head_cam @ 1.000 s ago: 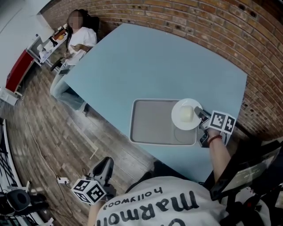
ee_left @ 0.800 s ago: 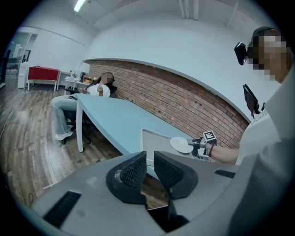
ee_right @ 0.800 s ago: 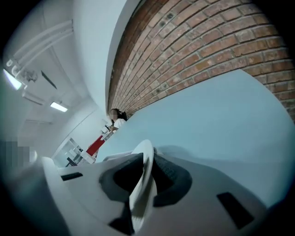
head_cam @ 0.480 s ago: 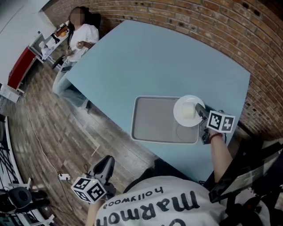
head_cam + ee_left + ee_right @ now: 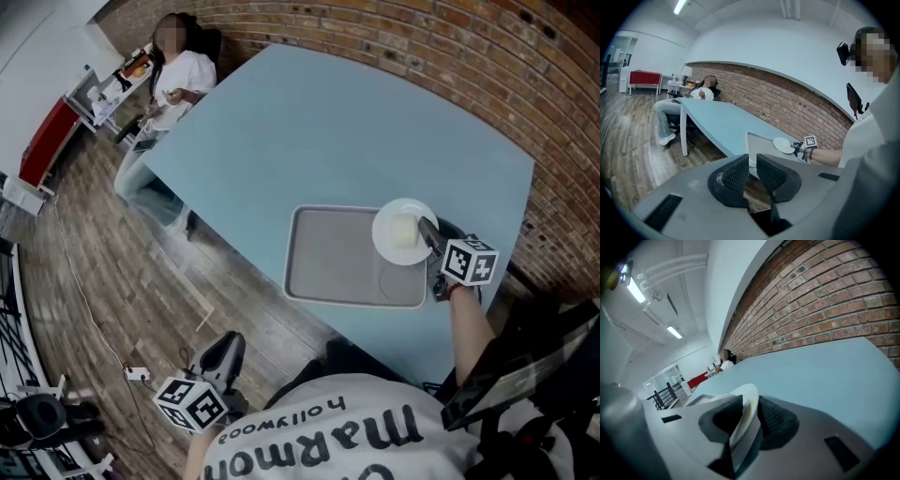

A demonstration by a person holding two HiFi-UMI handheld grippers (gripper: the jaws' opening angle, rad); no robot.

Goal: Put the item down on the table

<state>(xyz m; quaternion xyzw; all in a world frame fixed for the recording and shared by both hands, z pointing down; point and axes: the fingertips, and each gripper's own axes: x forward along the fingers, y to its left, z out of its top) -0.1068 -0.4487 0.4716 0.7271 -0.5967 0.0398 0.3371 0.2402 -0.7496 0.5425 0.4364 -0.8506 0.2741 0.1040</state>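
A white plate (image 5: pixel 385 247) with a pale piece of food (image 5: pixel 405 231) sits over the right far corner of the grey tray (image 5: pixel 333 258) on the blue table (image 5: pixel 328 141). I cannot tell whether the plate rests there. My right gripper (image 5: pixel 427 231) reaches its rim from the right. In the right gripper view the plate's rim (image 5: pixel 746 409) stands between the jaws, which have just been opening, and a dark gap shows beside the left pad. My left gripper (image 5: pixel 221 360) hangs low, off the table's near edge. Its jaws (image 5: pixel 751 160) stand a narrow slit apart with nothing between them.
A person (image 5: pixel 178 75) sits at the table's far left corner. A brick wall (image 5: pixel 525 75) runs behind and to the right of the table. Wooden floor (image 5: pixel 103 272) lies to the left, with a red cabinet (image 5: pixel 42 145) and a cable there.
The right gripper has rolled about its own line at the plate's rim: its marker cube shows a different face. Plate and tray keep their places. The left gripper has not moved.
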